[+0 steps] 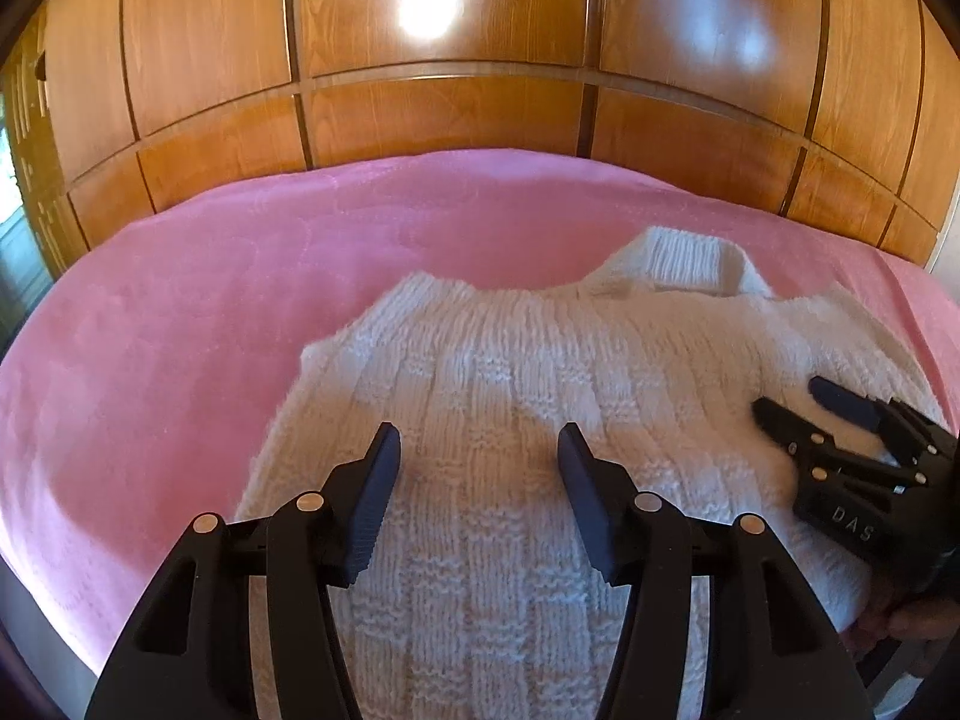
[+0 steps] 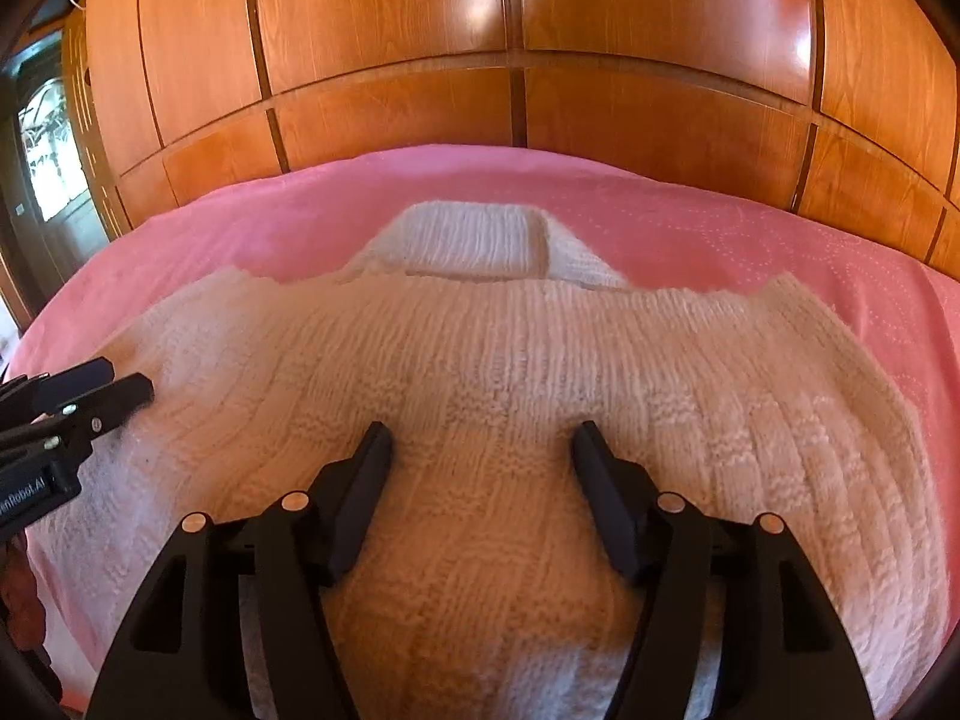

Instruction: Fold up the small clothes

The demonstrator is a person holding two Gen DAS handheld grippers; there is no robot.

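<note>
One white knitted sweater [image 1: 510,408] lies flat on the pink bed [image 1: 180,300], soft, light and stretchy, best pinched at its side edges, while my left tongs [image 1: 479,450] and right tongs [image 2: 482,447] hover over it spread wide, holding nothing.

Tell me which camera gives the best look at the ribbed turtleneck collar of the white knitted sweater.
The right wrist view: the ribbed turtleneck collar sits centred and faces the camera squarely, lying flat on the pink bedspread. The left wrist view shows the same collar off to the right, at an angle, with its fold standing up.
</note>
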